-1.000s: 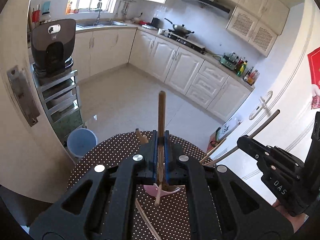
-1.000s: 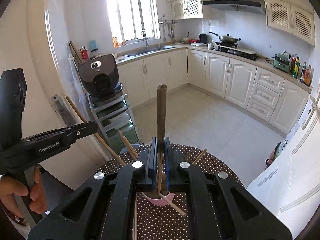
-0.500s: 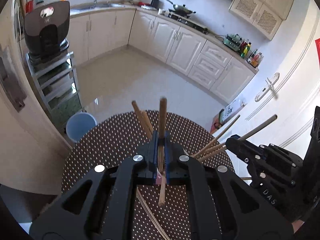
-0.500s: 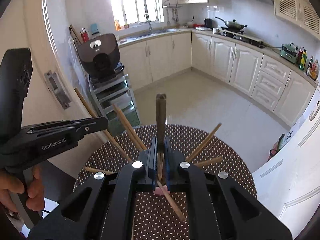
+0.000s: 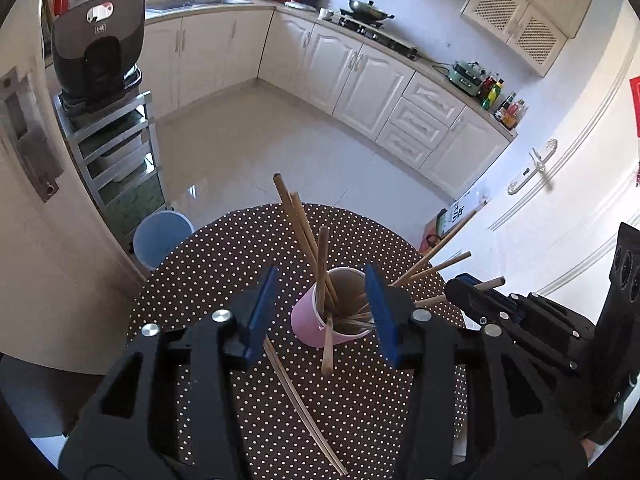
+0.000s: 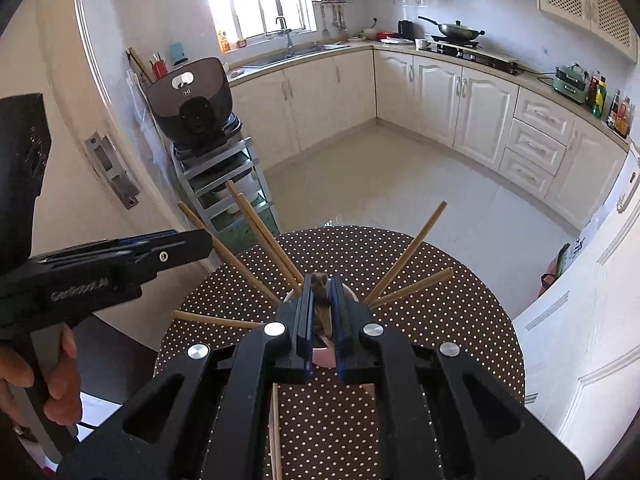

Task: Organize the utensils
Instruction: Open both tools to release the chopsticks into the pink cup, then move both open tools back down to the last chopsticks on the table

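Chopsticks (image 5: 320,264) stand in the pink cup (image 5: 308,322) on the dotted table (image 5: 224,256). Your left gripper (image 5: 322,308) has just been opening, nothing between its jaws; your right gripper (image 6: 321,312) pinches a dark chopstick (image 6: 320,300) over the cup. Release it next.

chopsticks (image 5: 304,232) in cup (image 5: 306,320) | cup on table (image 5: 224,248)

A pink cup (image 5: 310,326) holding tan wooden chopsticks (image 5: 298,222) stands on a round bench (image 5: 224,264) covered in dark brown cloth with white polka dots. Both black grippers have blue pads (image 5: 380,312). A pale blue bin (image 5: 158,236) sits on the cream floor.
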